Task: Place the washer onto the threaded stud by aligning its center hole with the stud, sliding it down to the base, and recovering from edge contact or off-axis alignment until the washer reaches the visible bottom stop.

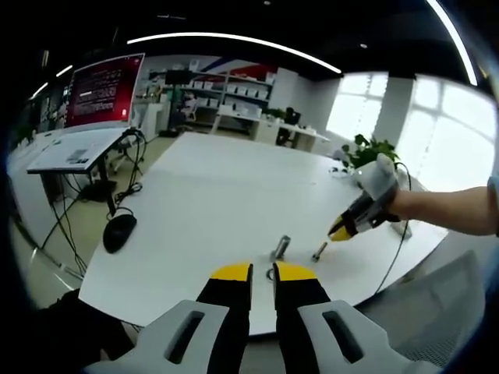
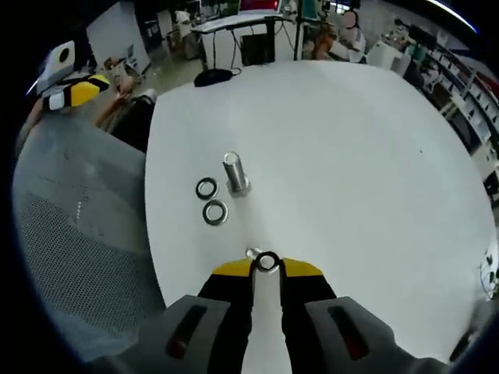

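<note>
In the right gripper view the right gripper (image 2: 267, 267) pinches a washer (image 2: 268, 262) between its yellow tips, just above a small stud (image 2: 252, 252) standing near the tabletop's (image 2: 351, 156) near edge. Farther in along the same edge stands a bolt (image 2: 234, 173), with two more washers, a dark ring (image 2: 207, 188) and a pale ring (image 2: 215, 212), lying just beside it toward the edge. In the left gripper view the left gripper (image 1: 263, 273) hangs over the near edge with its jaws a little apart and nothing between them, and a mouse (image 1: 119, 231) sits at the left corner.
</note>
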Demonstrator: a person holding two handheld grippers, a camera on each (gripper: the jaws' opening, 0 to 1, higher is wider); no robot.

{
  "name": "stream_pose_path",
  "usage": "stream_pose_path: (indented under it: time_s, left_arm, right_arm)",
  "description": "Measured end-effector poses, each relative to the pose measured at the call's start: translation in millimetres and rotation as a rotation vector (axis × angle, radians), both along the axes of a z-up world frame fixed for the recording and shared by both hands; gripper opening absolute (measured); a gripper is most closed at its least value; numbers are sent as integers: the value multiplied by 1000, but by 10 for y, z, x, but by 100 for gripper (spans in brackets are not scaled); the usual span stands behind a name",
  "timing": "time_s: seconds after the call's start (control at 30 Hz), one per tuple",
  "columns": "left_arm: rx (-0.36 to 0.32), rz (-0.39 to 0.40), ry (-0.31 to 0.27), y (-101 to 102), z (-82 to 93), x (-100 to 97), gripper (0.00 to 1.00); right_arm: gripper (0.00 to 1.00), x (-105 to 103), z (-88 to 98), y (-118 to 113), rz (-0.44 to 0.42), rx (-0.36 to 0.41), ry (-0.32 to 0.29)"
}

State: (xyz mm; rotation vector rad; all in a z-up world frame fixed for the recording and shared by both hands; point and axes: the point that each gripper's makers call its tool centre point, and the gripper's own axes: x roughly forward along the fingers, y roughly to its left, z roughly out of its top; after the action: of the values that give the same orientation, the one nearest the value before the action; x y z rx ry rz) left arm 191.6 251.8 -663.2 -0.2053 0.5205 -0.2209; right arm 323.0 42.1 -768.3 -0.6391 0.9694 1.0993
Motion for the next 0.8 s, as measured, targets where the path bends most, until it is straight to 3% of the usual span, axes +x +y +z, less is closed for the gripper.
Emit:
stream_pose_path:
  time_s: [0.17, 0.8]
  left_arm:
    - [1, 0, 1, 0, -1, -2, 8]
    - [-2, 1, -5, 1, 9, 2, 8]
  right_arm:
    - [13, -71, 20, 55, 29, -8, 35]
    - [13, -127, -93, 100, 120, -109, 25]
